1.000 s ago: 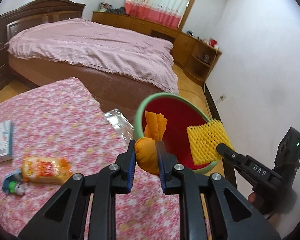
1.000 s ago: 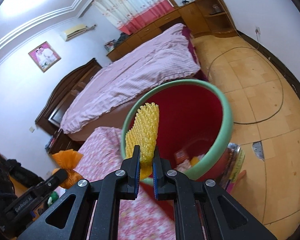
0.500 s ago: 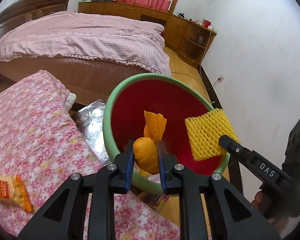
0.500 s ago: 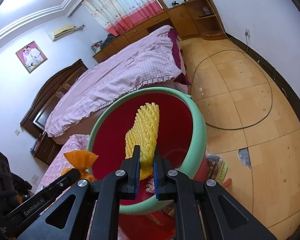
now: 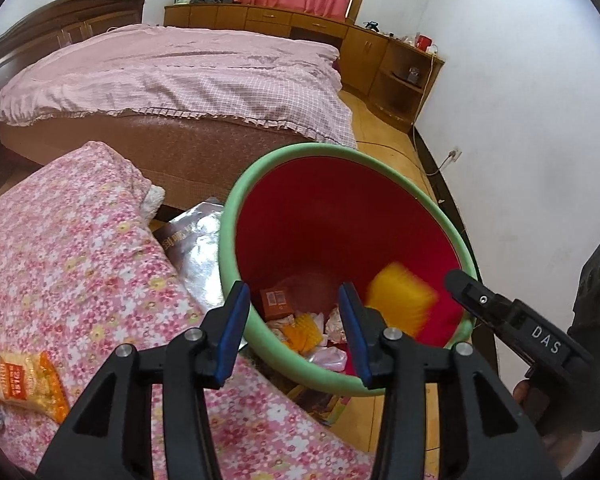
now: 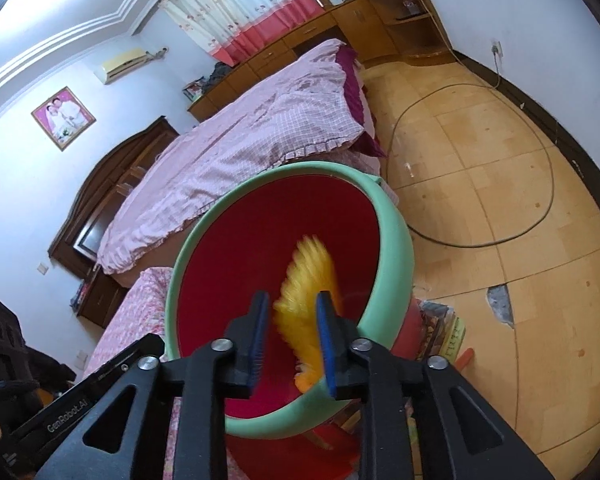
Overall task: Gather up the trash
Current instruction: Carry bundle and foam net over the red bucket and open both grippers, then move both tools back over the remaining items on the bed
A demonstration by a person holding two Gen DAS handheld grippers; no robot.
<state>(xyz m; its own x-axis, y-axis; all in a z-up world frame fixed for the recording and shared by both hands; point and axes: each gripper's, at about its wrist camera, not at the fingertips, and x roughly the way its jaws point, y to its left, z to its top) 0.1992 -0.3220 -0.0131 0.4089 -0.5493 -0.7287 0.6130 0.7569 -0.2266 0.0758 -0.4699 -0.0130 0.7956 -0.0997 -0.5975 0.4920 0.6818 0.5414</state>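
Observation:
The trash bin, red inside with a green rim (image 5: pixel 340 152), stands beside the floral-covered surface. My left gripper (image 5: pixel 294 332) hangs over its near rim. Its jaws are opening, with nothing between them. An orange bag (image 5: pixel 298 334) lies among the wrappers at the bottom of the bin. My right gripper (image 6: pixel 293 340) is over the bin's rim (image 6: pixel 396 248) too, and its jaws are opening. The yellow foam net (image 6: pixel 308 300) is a blur between the pads, slipping down into the bin. The same yellow foam net (image 5: pixel 402 300) shows blurred inside the bin, off the right gripper's tip (image 5: pixel 460 280).
A snack packet (image 5: pixel 24 380) lies on the floral cloth (image 5: pixel 80 260) at the left. A silver foil bag (image 5: pixel 200 248) is wedged between cloth and bin. Magazines (image 6: pixel 440 332) lie on the floor by the bin. A bed (image 5: pixel 180 80) stands behind, and a cable (image 6: pixel 500 236) loops across the tiles.
Both grippers came down over the bin and spread their jaws. The orange bag left the left gripper and dropped in. The yellow foam net is falling from the right gripper.

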